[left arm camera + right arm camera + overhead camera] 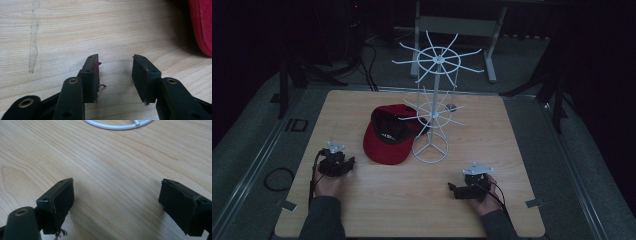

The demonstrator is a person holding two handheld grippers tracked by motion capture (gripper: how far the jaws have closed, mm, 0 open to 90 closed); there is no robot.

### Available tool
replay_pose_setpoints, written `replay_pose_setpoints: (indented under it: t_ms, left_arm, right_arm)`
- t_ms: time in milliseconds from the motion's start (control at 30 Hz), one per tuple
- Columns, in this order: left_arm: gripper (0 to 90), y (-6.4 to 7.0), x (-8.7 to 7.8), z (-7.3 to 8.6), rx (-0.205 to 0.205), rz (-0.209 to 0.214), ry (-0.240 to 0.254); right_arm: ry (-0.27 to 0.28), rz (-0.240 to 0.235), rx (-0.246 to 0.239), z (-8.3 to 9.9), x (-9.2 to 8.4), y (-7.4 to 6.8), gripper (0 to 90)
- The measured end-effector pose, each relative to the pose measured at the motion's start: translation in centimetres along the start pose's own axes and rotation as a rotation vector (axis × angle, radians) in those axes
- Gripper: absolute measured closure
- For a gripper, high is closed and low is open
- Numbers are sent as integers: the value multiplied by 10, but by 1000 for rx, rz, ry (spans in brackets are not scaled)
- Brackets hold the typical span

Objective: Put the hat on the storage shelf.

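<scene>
Red cap [386,136] is lying flat near the middle of the desk [377,210], touching the white wire rack [435,100]; nothing is hung yet. Left tool [343,161] and right tool [453,188] are open, empty, resting near the front edge.

The dark marking "ID" [298,125] stands on the grey floor just left of the wooden surface [412,200]. Pale marks inside the red cap [387,135] are too small to read.

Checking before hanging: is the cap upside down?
Yes: the red cap lies crown-down on the table, dark inside showing.
</scene>
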State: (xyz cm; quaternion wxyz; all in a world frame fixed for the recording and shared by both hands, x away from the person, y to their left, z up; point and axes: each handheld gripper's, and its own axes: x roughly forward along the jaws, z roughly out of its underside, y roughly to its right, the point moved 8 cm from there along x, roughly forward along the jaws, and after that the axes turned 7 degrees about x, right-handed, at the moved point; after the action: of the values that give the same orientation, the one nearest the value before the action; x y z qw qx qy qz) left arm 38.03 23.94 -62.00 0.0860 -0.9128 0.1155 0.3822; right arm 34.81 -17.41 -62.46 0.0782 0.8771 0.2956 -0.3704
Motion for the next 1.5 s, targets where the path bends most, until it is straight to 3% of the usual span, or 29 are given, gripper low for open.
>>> replay_pose_setpoints:
  t_ms: [167,233,267,367,400,467,800,867,1167,1300,1400,1500]
  left_arm:
    - [609,1,-8,-10,-2,21,37]
    - [637,3,-13,-17,7,27,54]
    - [655,3,-16,-23,31,21,64]
    - [764,4,-18,-30,32,33,74]
    - [764,5,-18,-32,28,44,75]
    - [894,7,-17,-41,37,56,83]
    - [900,18,-13,-63,83,62,84]
    - [900,22,-11,-66,109,67,68]
    - [899,39,-13,-63,154,95,48]
    - [899,51,-16,-60,179,116,43]
    - [898,64,-17,-57,220,152,32]
    - [898,68,-16,-56,232,164,24]
  right_arm:
    - [0,0,0,0,0,0,128]
    - [0,0,0,0,0,0,128]
    - [0,0,0,0,0,0,128]
    - [0,0,-1,0,0,0,128]
    - [0,0,-1,0,0,0,128]
    - [-1,0,1,0,0,0,128]
    - [-1,0,1,0,0,0,128]
    - [-1,0,1,0,0,0,128]
    - [-1,0,1,0,0,0,128]
    - [-1,0,1,0,0,0,128]
    - [-1,0,0,0,0,0,128]
    - [-1,0,-1,0,0,0,128]
